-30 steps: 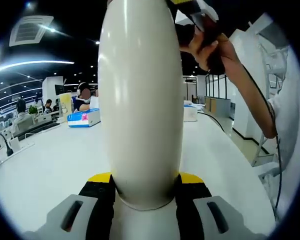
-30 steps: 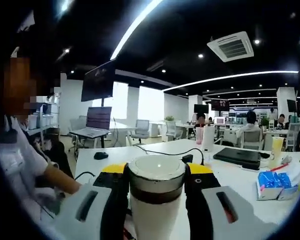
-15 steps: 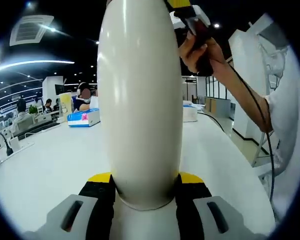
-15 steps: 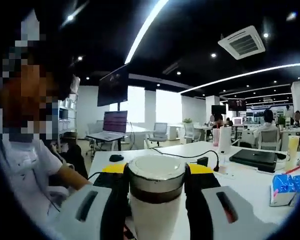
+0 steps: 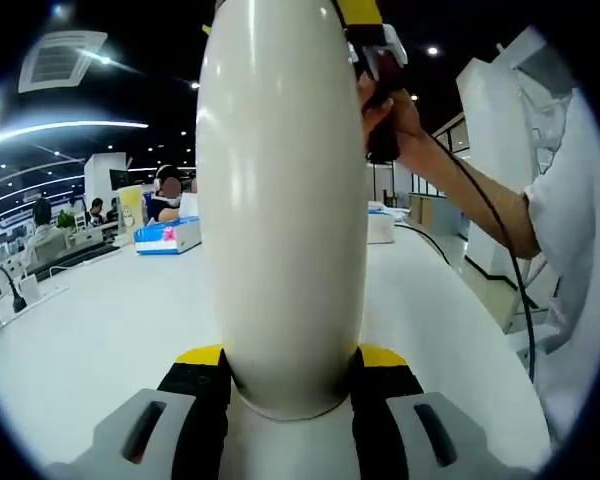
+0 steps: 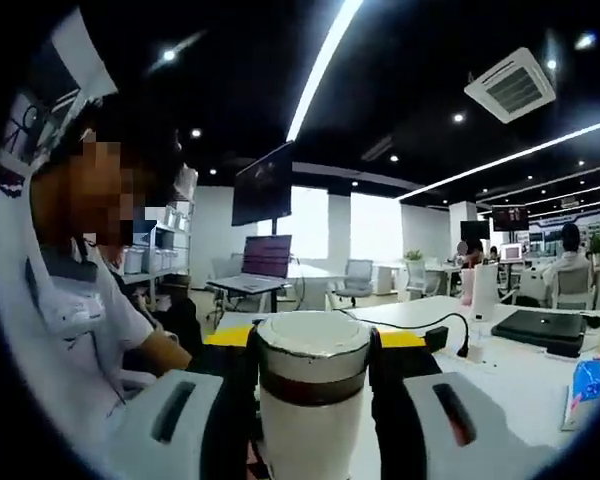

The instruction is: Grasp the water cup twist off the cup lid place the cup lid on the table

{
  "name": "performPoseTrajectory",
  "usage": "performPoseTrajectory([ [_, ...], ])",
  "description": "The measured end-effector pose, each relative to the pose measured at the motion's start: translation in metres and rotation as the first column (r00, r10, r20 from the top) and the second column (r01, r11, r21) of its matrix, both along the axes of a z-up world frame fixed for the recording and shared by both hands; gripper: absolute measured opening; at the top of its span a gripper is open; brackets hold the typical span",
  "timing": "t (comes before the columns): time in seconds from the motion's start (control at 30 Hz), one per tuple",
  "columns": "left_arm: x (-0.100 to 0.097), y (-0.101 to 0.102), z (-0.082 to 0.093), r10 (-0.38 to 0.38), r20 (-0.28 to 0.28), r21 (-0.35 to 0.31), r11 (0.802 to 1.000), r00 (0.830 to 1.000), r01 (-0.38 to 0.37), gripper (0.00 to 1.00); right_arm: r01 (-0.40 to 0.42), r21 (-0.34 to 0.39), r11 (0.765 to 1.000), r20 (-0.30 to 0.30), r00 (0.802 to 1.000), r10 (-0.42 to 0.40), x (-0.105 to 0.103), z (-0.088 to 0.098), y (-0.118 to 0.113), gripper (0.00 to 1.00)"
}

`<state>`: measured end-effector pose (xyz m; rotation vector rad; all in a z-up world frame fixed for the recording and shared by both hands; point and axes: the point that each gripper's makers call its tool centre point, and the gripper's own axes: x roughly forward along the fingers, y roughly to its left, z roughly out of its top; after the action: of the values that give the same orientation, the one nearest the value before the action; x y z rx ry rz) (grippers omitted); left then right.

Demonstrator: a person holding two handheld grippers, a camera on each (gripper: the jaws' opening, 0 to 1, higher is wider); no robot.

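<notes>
Two grippers share the work: our left gripper [image 5: 290, 385] clamps the water cup [image 5: 280, 200] body above the desk [image 5: 100, 340], so our right gripper [image 6: 310, 370], closed on the cup lid [image 6: 313, 345], can twist.

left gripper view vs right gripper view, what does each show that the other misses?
Left gripper view: the tall glossy cream cup body clamped between its jaws, a hand gripping the other gripper near the cup's top, and a blue tissue box on the white table.

Right gripper view: the cup's white domed lid with its dark band between its jaws, a closed dark laptop, and a black cable.

Both: the same cup, the white table, and the office behind.
</notes>
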<state>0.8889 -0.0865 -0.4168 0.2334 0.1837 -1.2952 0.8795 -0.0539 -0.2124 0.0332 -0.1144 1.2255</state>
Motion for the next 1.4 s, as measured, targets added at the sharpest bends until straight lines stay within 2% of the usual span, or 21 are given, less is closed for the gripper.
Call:
performPoseTrajectory([
  [0.1, 0.0, 0.0, 0.0, 0.0, 0.0, 0.0, 1.0, 1.0, 0.0, 0.49, 0.047, -0.034, 0.998, 0.048, 0.998, -0.045, -0.001, -0.001, 0.0, 0.46],
  [0.17, 0.0, 0.0, 0.0, 0.0, 0.0, 0.0, 1.0, 1.0, 0.0, 0.49, 0.112, -0.054, 0.992, 0.009, 0.994, -0.112, 0.003, -0.003, -0.001, 0.52],
  [0.2, 0.0, 0.0, 0.0, 0.0, 0.001, 0.0, 1.0, 1.0, 0.0, 0.49, 0.182, -0.092, 0.979, 0.021, 0.983, -0.18, 0.01, -0.005, -0.004, 0.59],
  [0.23, 0.0, 0.0, 0.0, 0.0, 0.003, 0.001, 1.0, 1.0, 0.0, 0.49, 0.206, -0.108, 0.973, 0.027, 0.979, -0.204, 0.011, -0.006, -0.005, 0.62],
  [0.27, 0.0, 0.0, 0.0, 0.0, 0.004, 0.001, 1.0, 1.0, 0.0, 0.49, 0.237, -0.124, 0.963, 0.033, 0.971, -0.235, 0.012, -0.007, -0.006, 0.63],
  [0.37, 0.0, 0.0, 0.0, 0.001, 0.003, 0.001, 1.0, 1.0, -0.001, 0.49, 0.319, -0.14, 0.937, -0.016, 0.946, -0.324, 0.011, -0.003, -0.011, 0.63],
  [0.4, 0.0, 0.0, 0.0, 0.001, 0.004, 0.001, 1.0, 1.0, -0.001, 0.49, 0.349, -0.126, 0.929, -0.023, 0.935, -0.354, 0.011, 0.0, -0.012, 0.64],
  [0.47, 0.0, 0.0, 0.0, 0.001, 0.003, 0.001, 1.0, 1.0, -0.001, 0.49, 0.359, -0.114, 0.926, -0.025, 0.931, -0.364, 0.003, 0.007, -0.007, 0.67],
  [0.5, 0.001, 0.0, 0.0, 0.001, 0.004, 0.001, 1.0, 1.0, -0.001, 0.49, 0.396, -0.105, 0.912, -0.04, 0.915, -0.402, 0.003, 0.01, -0.008, 0.68],
  [0.6, 0.001, 0.0, 0.0, 0.002, 0.004, 0.001, 1.0, 1.0, -0.002, 0.49, 0.445, -0.136, 0.885, -0.008, 0.893, -0.45, -0.002, 0.013, -0.003, 0.72],
  [0.7, 0.001, 0.0, 0.0, 0.002, 0.004, 0.001, 1.0, 1.0, -0.002, 0.49, 0.537, -0.191, 0.821, 0.082, 0.843, -0.532, -0.002, 0.013, 0.002, 0.81],
  [0.73, 0.001, 0.0, 0.0, 0.002, 0.004, 0.001, 1.0, 1.0, -0.002, 0.49, 0.593, -0.207, 0.778, 0.131, 0.805, -0.579, -0.001, 0.013, 0.001, 0.8],
  [0.8, 0.001, 0.0, 0.0, 0.002, 0.004, 0.001, 1.0, 1.0, -0.002, 0.49, 0.667, -0.197, 0.718, 0.177, 0.745, -0.644, 0.001, 0.015, 0.0, 0.8],
  [0.93, 0.001, 0.0, 0.0, 0.003, 0.004, 0.001, 1.0, 1.0, -0.003, 0.49, 0.785, -0.149, 0.602, 0.159, 0.62, -0.769, 0.006, 0.01, -0.004, 0.82],
  [0.97, 0.001, 0.0, 0.0, 0.003, 0.004, 0.001, 1.0, 1.0, -0.003, 0.49, 0.797, -0.146, 0.586, 0.157, 0.603, -0.782, 0.006, 0.009, -0.005, 0.82],
  [1.03, 0.001, 0.0, 0.0, 0.003, 0.003, 0.001, 1.0, 1.0, -0.003, 0.49, 0.804, -0.14, 0.577, 0.157, 0.594, -0.789, 0.007, 0.007, -0.001, 0.82],
  [1.07, 0.001, 0.0, 0.0, 0.003, 0.003, 0.001, 1.0, 1.0, -0.003, 0.49, 0.814, -0.132, 0.565, 0.133, 0.58, -0.804, 0.007, 0.005, -0.002, 0.82],
  [1.13, 0.0, 0.0, 0.0, 0.003, 0.003, 0.001, 1.0, 1.0, -0.003, 0.49, 0.818, -0.13, 0.561, 0.121, 0.575, -0.809, 0.008, 0.002, 0.002, 0.81],
  [1.27, 0.001, 0.0, 0.001, 0.003, 0.004, 0.001, 1.0, 1.0, -0.003, 0.49, 0.864, -0.096, 0.494, 0.11, 0.503, -0.857, 0.01, 0.003, 0.0, 0.81],
  [1.3, 0.001, 0.0, 0.001, 0.003, 0.004, 0.001, 1.0, 1.0, -0.003, 0.49, 0.866, -0.09, 0.491, 0.107, 0.499, -0.86, 0.01, 0.003, 0.0, 0.81],
  [1.4, 0.001, 0.0, 0.001, 0.003, 0.004, 0.002, 1.0, 1.0, -0.003, 0.49, 0.885, -0.059, 0.461, 0.124, 0.465, -0.877, 0.007, 0.008, 0.002, 0.79],
])
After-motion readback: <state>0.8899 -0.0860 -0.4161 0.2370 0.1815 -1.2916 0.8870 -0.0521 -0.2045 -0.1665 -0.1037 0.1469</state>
